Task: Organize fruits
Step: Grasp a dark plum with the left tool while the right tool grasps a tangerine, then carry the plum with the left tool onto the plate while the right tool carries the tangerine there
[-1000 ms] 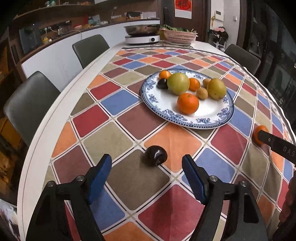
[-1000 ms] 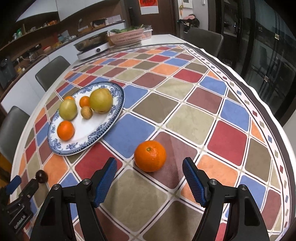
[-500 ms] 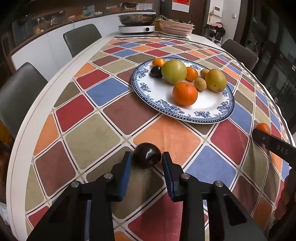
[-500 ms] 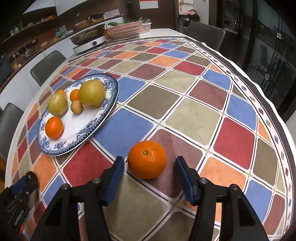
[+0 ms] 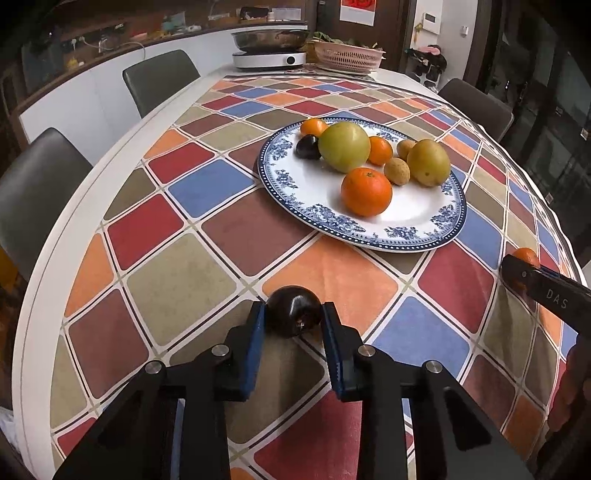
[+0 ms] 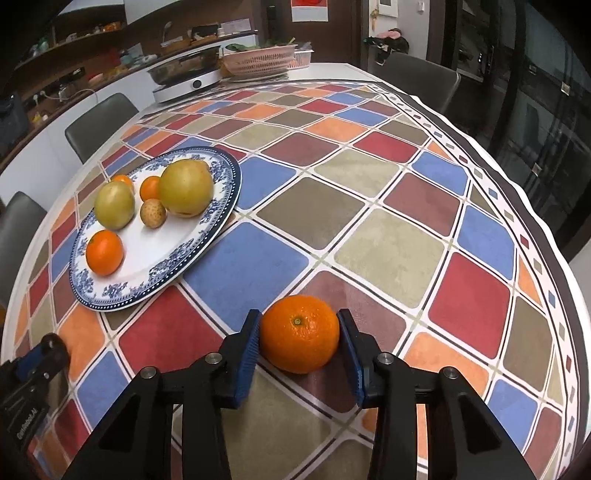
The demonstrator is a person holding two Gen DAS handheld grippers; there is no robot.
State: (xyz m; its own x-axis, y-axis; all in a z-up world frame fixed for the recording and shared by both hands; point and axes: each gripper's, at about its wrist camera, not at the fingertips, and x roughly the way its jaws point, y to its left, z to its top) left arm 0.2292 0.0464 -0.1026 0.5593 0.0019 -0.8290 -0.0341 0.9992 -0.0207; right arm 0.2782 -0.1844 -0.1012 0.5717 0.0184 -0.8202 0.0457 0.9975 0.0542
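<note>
Two grippers were seen. The left gripper (image 5: 293, 325) had its blue ribbed fingers (image 5: 252, 347) closed nearly together against both sides of a dark plum (image 5: 293, 312), which sat on the worktop (image 5: 207, 280) at the corner of an orange tile. The plum was round, glossy and almost black, its stem dimple turned toward the camera and slightly down. The right gripper (image 6: 300, 341) had its fingers (image 6: 246, 349) pressed against the flanks of a loose orange (image 6: 300, 338), held wider than the left pair. This orange was round with a pebbled skin, its green stem end facing the camera; it rested on a dark red tile.

Between and beyond both fruits a blue-and-white patterned plate (image 5: 417, 221) lay flat on the checked cloth. Eight fruits were counted on it from the left wrist view: three oranges, the nearest one (image 5: 365, 191) largest; two smooth yellow-green pear-like fruits (image 5: 343, 147); two small rough brown fruits (image 5: 397, 171); and one second dark plum (image 5: 308, 147). No clear long axis was shown by the round fruits.

At the far end a pink woven basket (image 6: 260, 59) and a metal pan (image 5: 269, 36) were seen.
</note>
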